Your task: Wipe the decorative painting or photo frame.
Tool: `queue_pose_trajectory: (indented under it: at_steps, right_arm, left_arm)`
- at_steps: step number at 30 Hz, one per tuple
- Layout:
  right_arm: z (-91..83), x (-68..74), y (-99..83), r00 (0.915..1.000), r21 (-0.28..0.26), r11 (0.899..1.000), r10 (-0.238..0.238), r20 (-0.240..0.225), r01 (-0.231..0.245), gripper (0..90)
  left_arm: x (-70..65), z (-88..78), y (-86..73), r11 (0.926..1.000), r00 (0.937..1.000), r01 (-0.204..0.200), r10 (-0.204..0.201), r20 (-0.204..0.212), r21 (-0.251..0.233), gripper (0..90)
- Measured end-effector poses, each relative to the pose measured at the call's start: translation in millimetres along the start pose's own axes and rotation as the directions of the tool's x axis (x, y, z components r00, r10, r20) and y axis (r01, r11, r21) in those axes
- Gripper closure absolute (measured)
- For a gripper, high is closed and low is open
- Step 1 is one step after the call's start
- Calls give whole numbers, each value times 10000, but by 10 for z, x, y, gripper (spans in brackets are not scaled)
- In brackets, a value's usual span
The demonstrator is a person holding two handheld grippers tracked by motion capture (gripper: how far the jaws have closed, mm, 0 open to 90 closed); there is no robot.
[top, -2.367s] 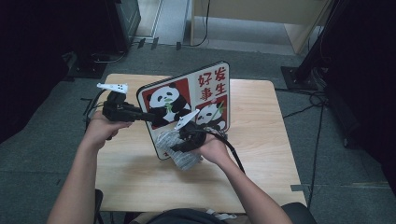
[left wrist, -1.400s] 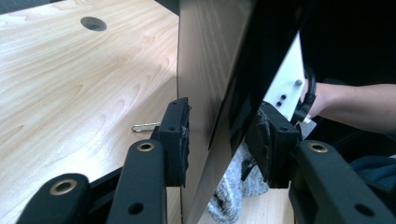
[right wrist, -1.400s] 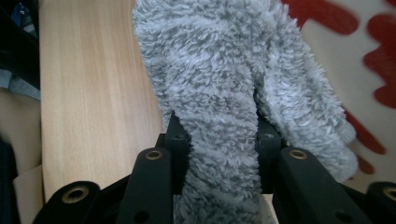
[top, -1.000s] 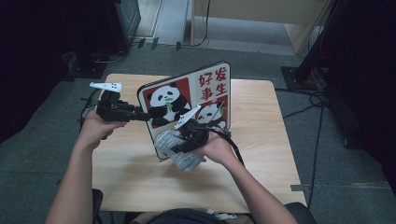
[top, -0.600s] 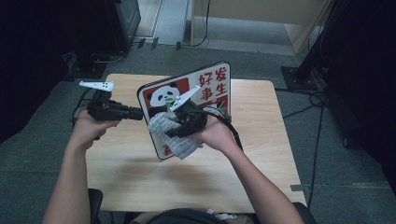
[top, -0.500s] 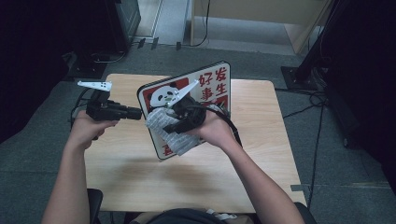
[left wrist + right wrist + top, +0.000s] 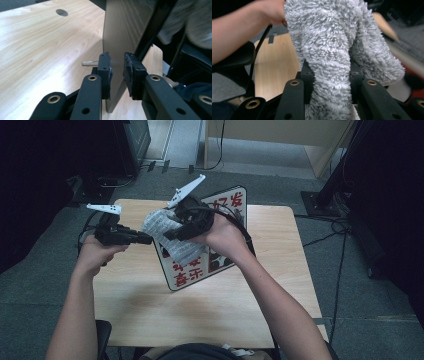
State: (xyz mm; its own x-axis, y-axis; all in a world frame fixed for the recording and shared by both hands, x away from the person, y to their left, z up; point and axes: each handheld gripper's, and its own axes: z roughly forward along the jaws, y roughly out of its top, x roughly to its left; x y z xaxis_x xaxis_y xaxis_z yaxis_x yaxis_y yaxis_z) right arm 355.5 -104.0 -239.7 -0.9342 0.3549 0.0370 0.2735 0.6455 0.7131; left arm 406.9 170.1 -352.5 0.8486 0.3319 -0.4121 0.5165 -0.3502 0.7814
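Wiping step: the left tool point(image 7: 116, 72), its jaws just closed, clamps the near-left edge of the panda board point(image 7: 220, 265), which is tilted up over the desk point(image 7: 200, 315). The right tool point(image 7: 328, 75) grips a grey fluffy cloth point(image 7: 329, 45) above the board's left part. The next move likely calls for lowering the cloth and rubbing the printed face.

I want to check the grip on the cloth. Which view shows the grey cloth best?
The right gripper view: the fluffy grey cloth sits pinched between that gripper's jaws. The high view shows it small, over the panda board; the left gripper view catches a blurred corner.
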Motion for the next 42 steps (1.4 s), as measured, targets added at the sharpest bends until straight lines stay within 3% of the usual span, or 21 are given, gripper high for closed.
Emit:
queue_pose_trajectory:
  at_steps: [4, 9, 18, 42]
  right_arm:
    - [-34, 24, 206, 9991, -202, 9991, -359, 230, 364, 679]
    - [70, -25, 269, 9993, -67, 9997, -219, 294, 221, 679]
    - [248, -37, 211, 9992, 201, 9992, -337, 204, 333, 679]
    - [466, -5, 2, 9993, 498, 9983, -302, -229, 313, 678]
  left_arm:
    - [18, 58, 38, 9999, 9998, -154, 154, 118, 9, 765]
    - [18, 64, 37, 9997, 9995, -245, 245, 174, -9, 765]
    - [14, 51, 35, 9995, 9994, -305, 307, 179, -120, 763]
    - [6, 46, 38, 9993, 9992, -337, 340, 206, -136, 766]
